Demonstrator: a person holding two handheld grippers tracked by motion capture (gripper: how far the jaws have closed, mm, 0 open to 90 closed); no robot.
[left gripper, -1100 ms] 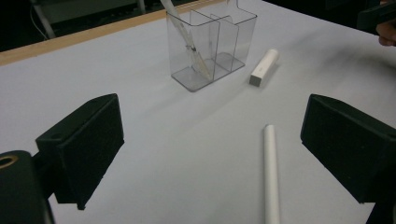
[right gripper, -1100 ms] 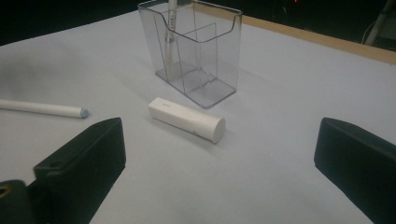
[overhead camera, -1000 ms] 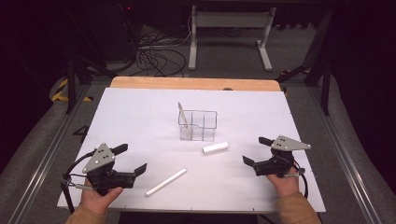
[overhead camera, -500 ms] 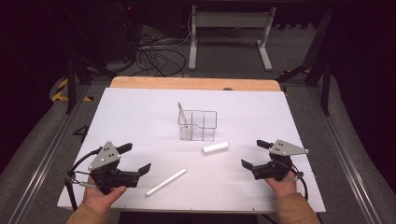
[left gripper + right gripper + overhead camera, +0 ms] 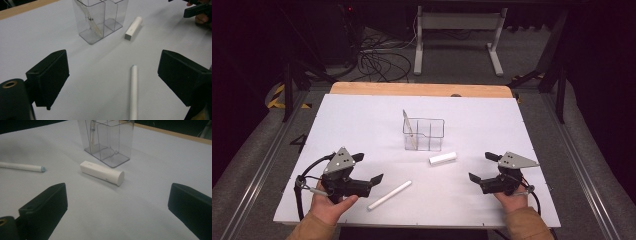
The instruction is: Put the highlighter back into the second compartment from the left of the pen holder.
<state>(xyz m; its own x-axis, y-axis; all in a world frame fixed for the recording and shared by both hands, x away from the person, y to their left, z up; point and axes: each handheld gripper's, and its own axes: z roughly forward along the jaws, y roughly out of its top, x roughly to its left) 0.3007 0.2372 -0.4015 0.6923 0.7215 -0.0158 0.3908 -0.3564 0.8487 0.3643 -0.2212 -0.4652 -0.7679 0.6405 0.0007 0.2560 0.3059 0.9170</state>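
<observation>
A clear plastic organiser [image 5: 424,134] with compartments stands at the table's middle, and a thin pale strip [image 5: 408,127] leans inside its left compartment. A short white tube [image 5: 443,158] lies just in front of it. A long white stick [image 5: 389,195] lies nearer the front edge. My left gripper [image 5: 367,167] is open at the front left, and the stick [image 5: 133,92] lies on the table between its jaws, ahead of them. My right gripper [image 5: 481,166] is open at the front right, with the tube [image 5: 102,172] ahead of it and nothing held.
The white table top [image 5: 362,120] ends in a wooden strip [image 5: 422,89] at the far edge. Beyond it on the dark floor are cables [image 5: 379,62] and a metal stand [image 5: 457,30]. Rails run along both sides of the table.
My left gripper has shifted slightly to the right, toward the stick. My right gripper has drawn back a little toward the front edge. Both stay open, and the objects have not moved.
</observation>
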